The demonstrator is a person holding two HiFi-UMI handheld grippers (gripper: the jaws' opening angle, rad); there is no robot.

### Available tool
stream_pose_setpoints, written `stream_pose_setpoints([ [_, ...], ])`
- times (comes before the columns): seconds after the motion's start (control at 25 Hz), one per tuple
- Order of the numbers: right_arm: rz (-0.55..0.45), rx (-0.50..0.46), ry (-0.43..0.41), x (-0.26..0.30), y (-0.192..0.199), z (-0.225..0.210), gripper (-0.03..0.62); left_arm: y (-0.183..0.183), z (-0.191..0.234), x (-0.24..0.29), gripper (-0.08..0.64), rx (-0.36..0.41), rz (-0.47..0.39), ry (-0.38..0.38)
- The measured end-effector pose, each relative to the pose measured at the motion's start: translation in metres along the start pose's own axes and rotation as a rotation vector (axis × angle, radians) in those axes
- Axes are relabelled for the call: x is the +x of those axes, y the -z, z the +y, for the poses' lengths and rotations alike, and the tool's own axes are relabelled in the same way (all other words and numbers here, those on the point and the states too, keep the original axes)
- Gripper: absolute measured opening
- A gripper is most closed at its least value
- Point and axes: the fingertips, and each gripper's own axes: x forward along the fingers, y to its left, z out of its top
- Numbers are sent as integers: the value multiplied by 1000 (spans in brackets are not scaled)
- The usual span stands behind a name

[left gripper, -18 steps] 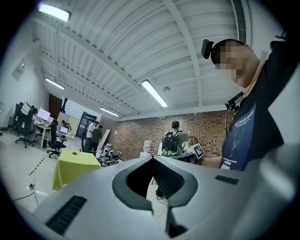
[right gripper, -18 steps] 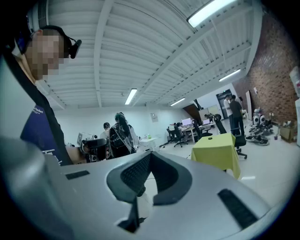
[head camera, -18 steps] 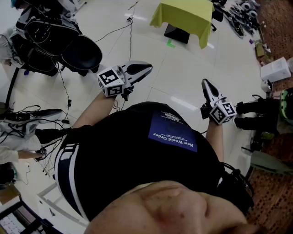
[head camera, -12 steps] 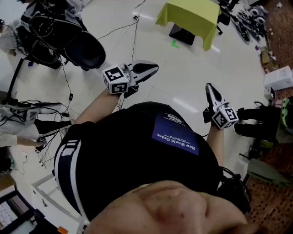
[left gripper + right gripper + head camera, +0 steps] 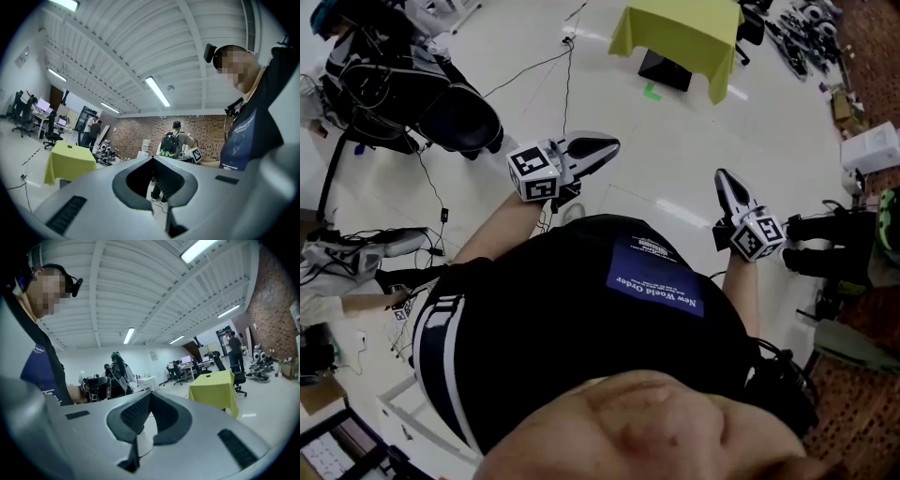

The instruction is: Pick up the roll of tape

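The left gripper is held level in front of the person's chest and is clenched on nothing. In the left gripper view its jaws meet at the tips, and only the oval gap behind them shows the room beyond. The right gripper is held out the same way on the other side, well apart from the left one. It is also closed and empty, tips together in the right gripper view.

Well beyond the tips of both grippers stands a table under a yellow-green cloth. Seen along the left gripper it sits off to the left of the jaws, and seen along the right gripper it sits off to the right. A small dark thing lies on the cloth near the middle of the tabletop, far from either gripper (it is too small to tell whether it is the roll of tape).

A black box sits on the floor under the table. A black office chair stands out to the left of the left gripper, and a thin cable runs along the floor ahead of that gripper's tips. Straight past the left gripper's closed tips, a person with a backpack stands before a brick wall.
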Motion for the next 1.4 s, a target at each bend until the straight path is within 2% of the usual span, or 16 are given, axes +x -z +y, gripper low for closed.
stream_pose_setpoints([
  [0.2, 8, -30, 40, 65, -16, -12, -14, -9, 70, -6, 5, -17, -14, 62],
  [0.36, -8, -46, 86, 131, -41, -15, -12, -32, 140, -17, 5, -18, -18, 101],
  [0.52, -25, -51, 123, 190, -55, -14, -14, -49, 204, -37, 5, 19, 3, 142],
  [0.68, -27, -53, 138, 241, -62, -20, -13, -59, 259, -46, 5, 5, 3, 155],
  [0.84, 2, -53, 149, 265, -62, -34, -13, -63, 292, -44, 5, -12, -5, 156],
  [1.04, -2, -25, 136, 288, -69, -71, -13, -63, 324, -27, 5, -26, 10, 129],
  [1.2, -5, -22, 77, 312, -76, -108, -13, -67, 348, -3, 5, -17, 13, 82],
  [1.4, -6, -28, -12, 332, -97, -177, -13, -81, 379, 46, 5, 13, 0, -16],
])
